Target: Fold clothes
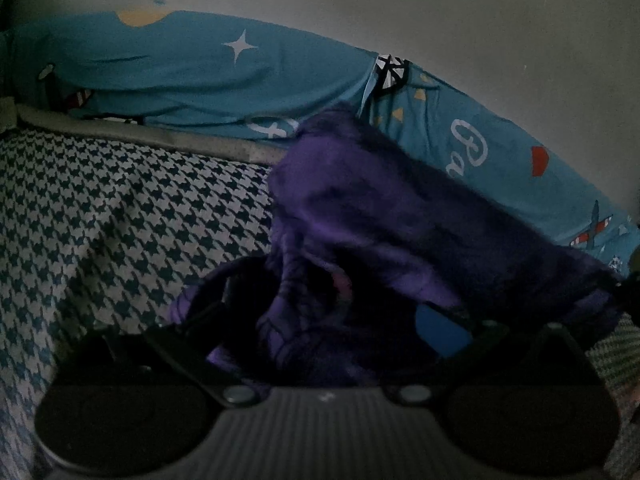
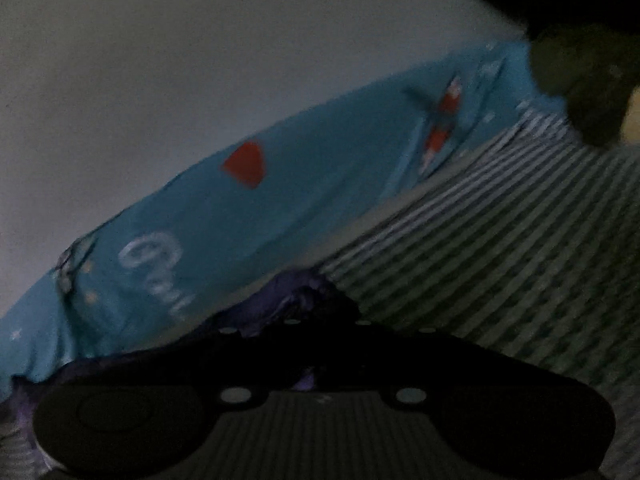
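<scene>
One purple garment (image 1: pixel 384 216) was in play, bunched and crumpled, lying on the houndstooth bed cover (image 1: pixel 120 216). In the left wrist view it rose directly ahead of the left hand-held gripper (image 1: pixel 320 320) and filled the space between its two fingers; cloth draped over both, with a blue fingertip pad (image 1: pixel 440 330) showing through on the right side. The fingers stood apart with fabric between them, but whether they clamped it could not be told in the dim, blurred frame.

In the right wrist view a fold of the same garment (image 2: pixel 280 300) sat just ahead of the right hand-held gripper (image 2: pixel 320 344) and ran off to its left along the lower edge. The fingers were dark and drawn close together at the fold; an actual grip on the cloth could not be confirmed.

Beyond the garment, on the far side from both hand-held grippers, a blue printed bedsheet (image 1: pixel 224 80) with a white star, white lettering and red shapes lay along a pale wall (image 1: pixel 480 20). To the right of the right hand-held gripper the bed cover read as stripes through motion blur. A dark green object (image 2: pixel 580 88), unidentifiable, sat at the far upper right.
</scene>
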A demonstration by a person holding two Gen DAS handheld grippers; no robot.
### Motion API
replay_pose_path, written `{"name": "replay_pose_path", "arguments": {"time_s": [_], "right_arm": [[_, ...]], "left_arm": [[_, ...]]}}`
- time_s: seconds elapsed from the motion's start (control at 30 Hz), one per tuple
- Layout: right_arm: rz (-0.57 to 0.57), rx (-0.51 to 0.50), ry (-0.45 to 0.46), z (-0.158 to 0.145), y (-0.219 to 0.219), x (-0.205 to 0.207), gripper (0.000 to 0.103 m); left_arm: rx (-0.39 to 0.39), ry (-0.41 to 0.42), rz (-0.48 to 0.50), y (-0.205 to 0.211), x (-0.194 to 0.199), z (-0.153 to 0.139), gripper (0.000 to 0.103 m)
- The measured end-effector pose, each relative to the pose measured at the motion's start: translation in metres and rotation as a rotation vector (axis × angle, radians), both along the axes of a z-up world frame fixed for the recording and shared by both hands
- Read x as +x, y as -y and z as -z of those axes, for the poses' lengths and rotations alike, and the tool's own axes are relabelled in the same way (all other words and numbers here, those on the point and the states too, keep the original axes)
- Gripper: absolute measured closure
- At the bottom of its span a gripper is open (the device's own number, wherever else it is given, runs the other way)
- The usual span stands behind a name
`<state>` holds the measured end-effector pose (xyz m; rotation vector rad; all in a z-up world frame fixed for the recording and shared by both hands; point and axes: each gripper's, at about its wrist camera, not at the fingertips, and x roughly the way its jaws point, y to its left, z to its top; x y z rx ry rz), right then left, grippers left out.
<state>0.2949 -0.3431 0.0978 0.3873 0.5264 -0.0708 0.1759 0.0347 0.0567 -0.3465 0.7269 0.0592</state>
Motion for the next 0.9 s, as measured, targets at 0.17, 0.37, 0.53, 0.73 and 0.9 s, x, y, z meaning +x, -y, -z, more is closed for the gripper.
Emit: {"name": "replay_pose_path", "arguments": {"time_s": [0.17, 0.37, 0.53, 0.73, 0.9], "right_arm": [[0.079, 0.039, -0.005, 0.0, 0.022, 0.009, 0.097], [0.082, 0.095, -0.031, 0.003, 0.028, 0.012, 0.077], [0.036, 0.071, -0.021, -0.001, 0.02, 0.004, 0.065], [-0.057, -0.011, 0.013, -0.012, -0.003, -0.01, 0.061], [-0.164, -0.044, 0.052, -0.019, -0.026, -0.02, 0.056]], "left_arm": [[0.003, -0.01, 0.006, 0.002, 0.001, 0.002, 0.0], [0.006, -0.012, -0.005, 0.0, 0.0, 0.0, 0.0], [0.013, -0.008, -0.023, -0.006, -0.002, -0.004, 0.0], [0.019, -0.004, -0.05, -0.014, -0.008, -0.009, 0.0], [0.027, -0.003, -0.07, -0.021, -0.012, -0.013, 0.0]]}}
